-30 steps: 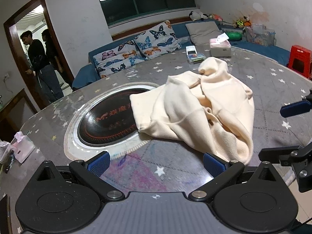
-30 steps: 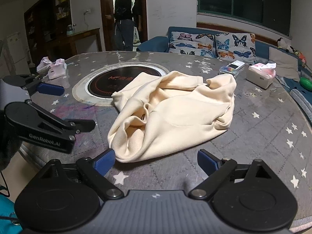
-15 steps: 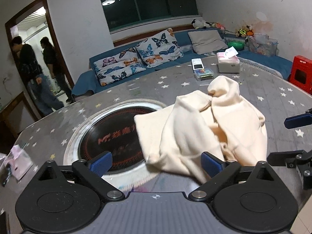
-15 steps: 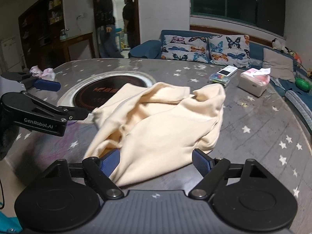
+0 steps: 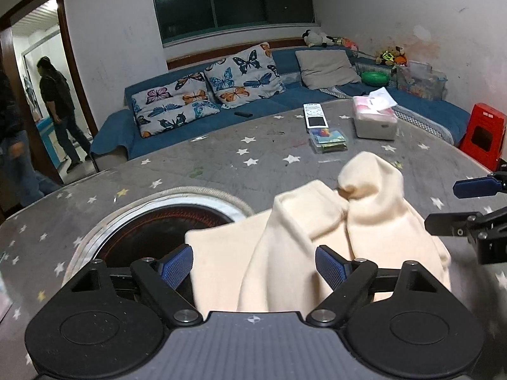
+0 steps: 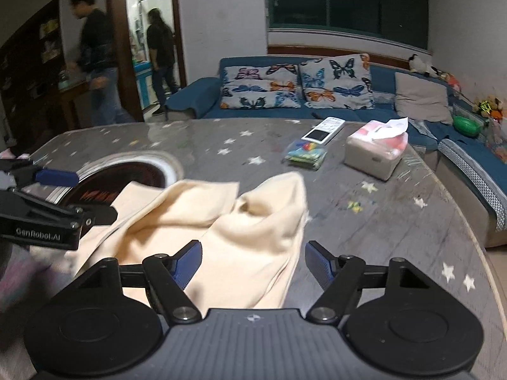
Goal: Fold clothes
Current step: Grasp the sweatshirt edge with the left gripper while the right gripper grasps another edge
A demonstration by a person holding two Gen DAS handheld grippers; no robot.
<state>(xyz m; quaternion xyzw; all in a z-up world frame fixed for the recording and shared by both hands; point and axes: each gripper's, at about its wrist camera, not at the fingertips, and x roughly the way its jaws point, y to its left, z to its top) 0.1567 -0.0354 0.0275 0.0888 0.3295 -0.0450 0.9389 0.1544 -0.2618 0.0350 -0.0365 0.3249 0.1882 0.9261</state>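
Note:
A cream sweatshirt (image 5: 317,240) lies crumpled on the grey star-patterned round table (image 5: 221,158); it also shows in the right wrist view (image 6: 221,221). My left gripper (image 5: 253,264) is open, its blue pads on either side of the garment's near edge, low over it. My right gripper (image 6: 252,261) is open too, its pads straddling the near hem on the other side. Neither pair of pads is closed on the cloth. Each gripper shows at the side of the other's view.
A round inset hotplate (image 5: 152,231) lies partly under the cloth. At the far side are a tissue box (image 5: 374,120), a remote (image 5: 315,115) and a small packet (image 5: 328,139). A blue sofa with butterfly cushions (image 5: 206,95) stands behind. Two people (image 6: 95,53) stand at the doorway.
Both grippers have moved forward and down to the sweatshirt, so its near edge now sits between each pair of open pads. The cloth has bunched slightly. The people by the door have shifted.

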